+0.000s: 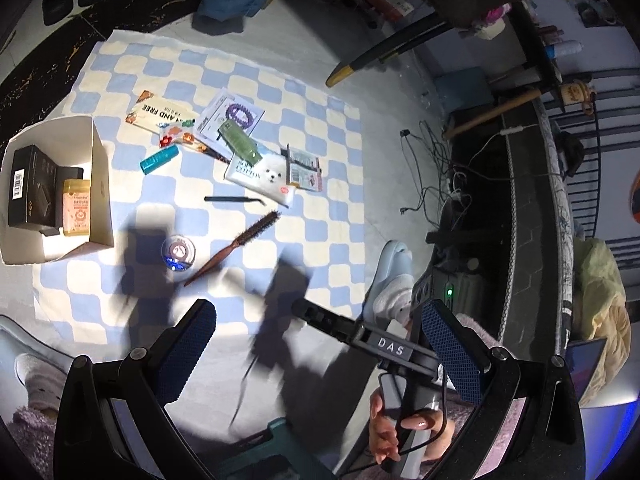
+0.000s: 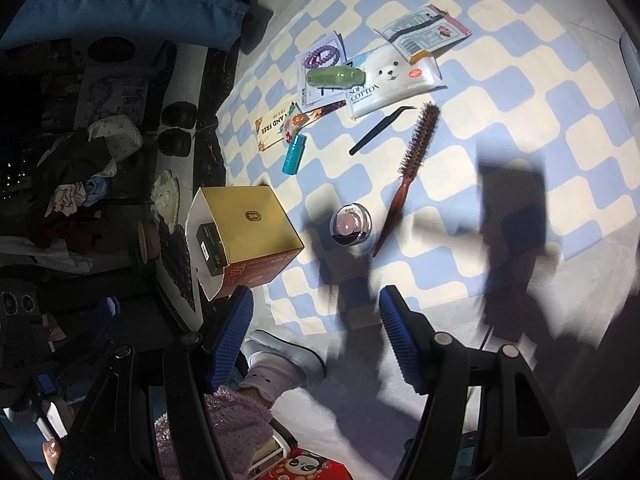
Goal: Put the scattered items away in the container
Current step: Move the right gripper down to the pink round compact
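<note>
Reading "SOFT COTTON" on the tissue pack (image 2: pixel 394 80), "AND FREE" on the card (image 2: pixel 276 128).

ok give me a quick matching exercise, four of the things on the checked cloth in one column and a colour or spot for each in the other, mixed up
Things:
1. small bottle
2. round brush
3. tweezers
4. black box

Descriptions:
A. inside the open carton
B. teal
C. reddish-brown handle
D. thin, black, lying beside the cotton pack

Pairs: 1-B, 2-C, 3-D, 4-A
</note>
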